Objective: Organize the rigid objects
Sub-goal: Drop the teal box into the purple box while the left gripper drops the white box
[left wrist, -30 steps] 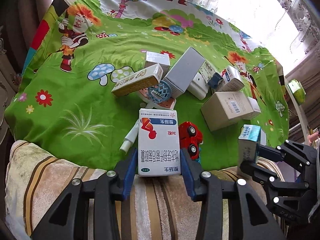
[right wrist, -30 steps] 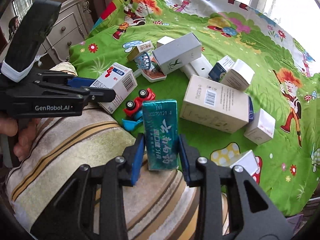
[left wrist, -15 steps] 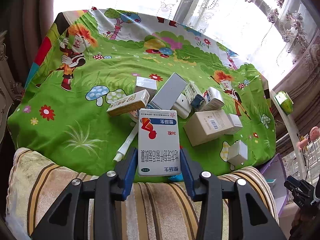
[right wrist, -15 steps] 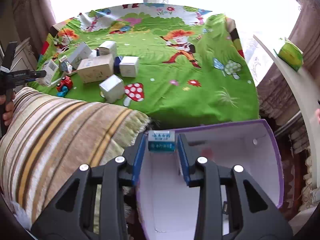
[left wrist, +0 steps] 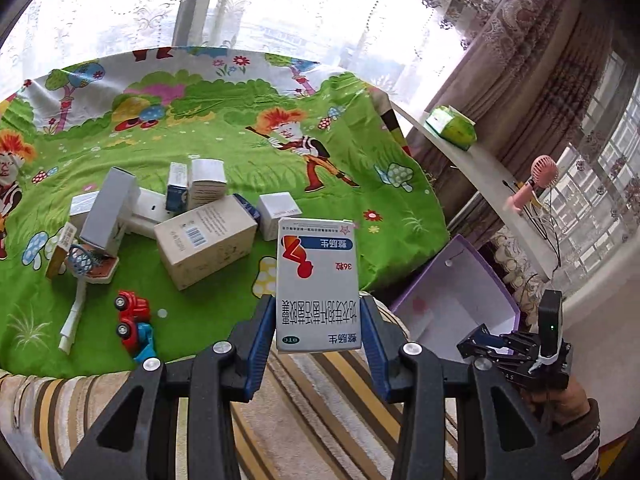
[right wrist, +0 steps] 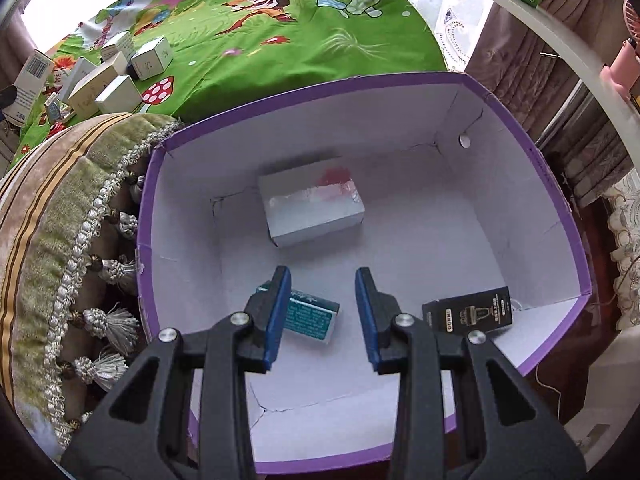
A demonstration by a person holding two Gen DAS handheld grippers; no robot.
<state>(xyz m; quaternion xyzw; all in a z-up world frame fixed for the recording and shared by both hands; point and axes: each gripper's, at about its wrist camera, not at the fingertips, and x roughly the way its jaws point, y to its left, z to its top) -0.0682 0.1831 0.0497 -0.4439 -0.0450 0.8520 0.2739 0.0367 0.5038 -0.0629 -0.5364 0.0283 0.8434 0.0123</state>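
Note:
My left gripper (left wrist: 318, 334) is shut on a white medicine box (left wrist: 317, 280) with red and blue print, held upright above the striped cushion. My right gripper (right wrist: 323, 300) is open and empty above the purple storage box (right wrist: 532, 148). Inside that box lie a teal box (right wrist: 314, 316) below my left finger, a white box with a red smear (right wrist: 312, 208) and a black card (right wrist: 468, 310). In the left wrist view the purple box (left wrist: 476, 252) stands right of the bed, with my right gripper (left wrist: 486, 340) over it.
Several cartons (left wrist: 204, 240), a red toy truck (left wrist: 130, 314) and a white tube (left wrist: 74, 312) lie on the green cartoon bedsheet (left wrist: 240, 128). A striped cushion (left wrist: 320, 420) lies under my left gripper. A white shelf (left wrist: 480, 168) holds a green pack and a pink fan.
My right gripper opened and let the teal box fall into the purple box. My left gripper swung right with the medicine box toward the purple box.

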